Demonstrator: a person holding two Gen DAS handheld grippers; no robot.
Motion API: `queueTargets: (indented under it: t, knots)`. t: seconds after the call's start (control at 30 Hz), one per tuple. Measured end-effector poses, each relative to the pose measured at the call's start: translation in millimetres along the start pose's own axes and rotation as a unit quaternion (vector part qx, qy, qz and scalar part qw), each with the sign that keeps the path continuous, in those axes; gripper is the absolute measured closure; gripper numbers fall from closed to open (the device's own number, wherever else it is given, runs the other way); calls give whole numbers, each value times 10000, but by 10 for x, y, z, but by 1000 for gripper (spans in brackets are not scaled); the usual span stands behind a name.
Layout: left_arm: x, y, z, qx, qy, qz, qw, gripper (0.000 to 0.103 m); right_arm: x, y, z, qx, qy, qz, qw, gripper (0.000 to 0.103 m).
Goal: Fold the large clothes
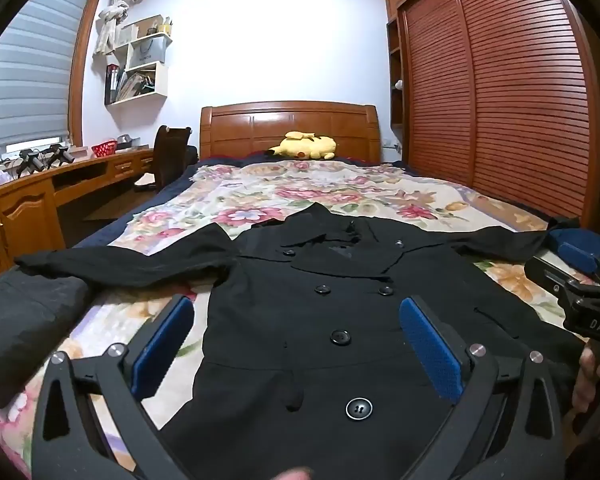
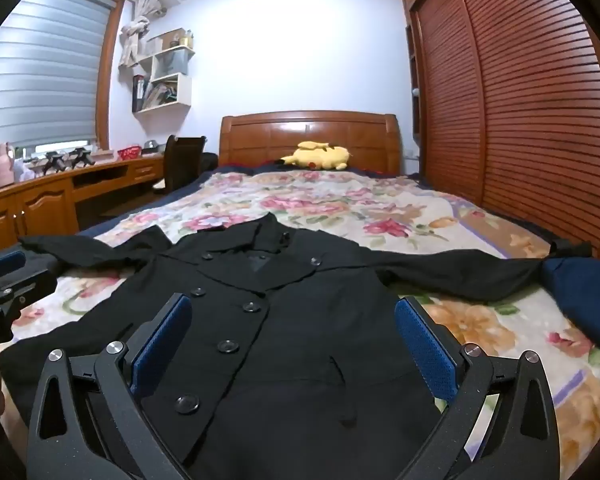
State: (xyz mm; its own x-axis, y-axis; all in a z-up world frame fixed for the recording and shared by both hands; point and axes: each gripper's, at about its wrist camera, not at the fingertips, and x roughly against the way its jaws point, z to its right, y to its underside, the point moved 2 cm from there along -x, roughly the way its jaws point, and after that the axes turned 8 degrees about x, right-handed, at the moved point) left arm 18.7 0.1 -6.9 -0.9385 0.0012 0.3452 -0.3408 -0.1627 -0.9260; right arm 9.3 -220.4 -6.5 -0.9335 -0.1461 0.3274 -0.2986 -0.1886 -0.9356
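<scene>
Item: black double-breasted coat [image 1: 320, 320], spread face-up on a floral bedspread [image 1: 260, 196], both of my grippers wide open above its lower half.

Detail: I see my left gripper [image 1: 296, 344] with its blue pads [image 1: 430, 352] spread far apart and nothing between them but the coat's button row beneath; one sleeve runs out beyond the left jaw, and a second dark garment [image 1: 24, 320] lies further out on that side. My right gripper [image 2: 292, 344] is equally parted and empty, the buttons [image 2: 228, 346] sitting just inside its left jaw, the other sleeve [image 2: 460, 270] stretching past the right jaw toward a navy cloth [image 2: 588, 292]. Straight ahead of both jaws, well apart from the coat: a yellow plush toy [image 1: 306, 146] against the wooden headboard [image 1: 288, 124].
</scene>
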Motion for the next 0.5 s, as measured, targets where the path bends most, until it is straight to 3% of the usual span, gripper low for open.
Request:
queueTargets:
  t: [0.33,0.5]
  knots:
    - [-31,12,-208,18,27,34,10000,0,1,-2,-3,1,25,17,10000,0]
    - [11,24,-44,-56,-93,50,9999,0,6,3,4,-23,0,28,10000,0]
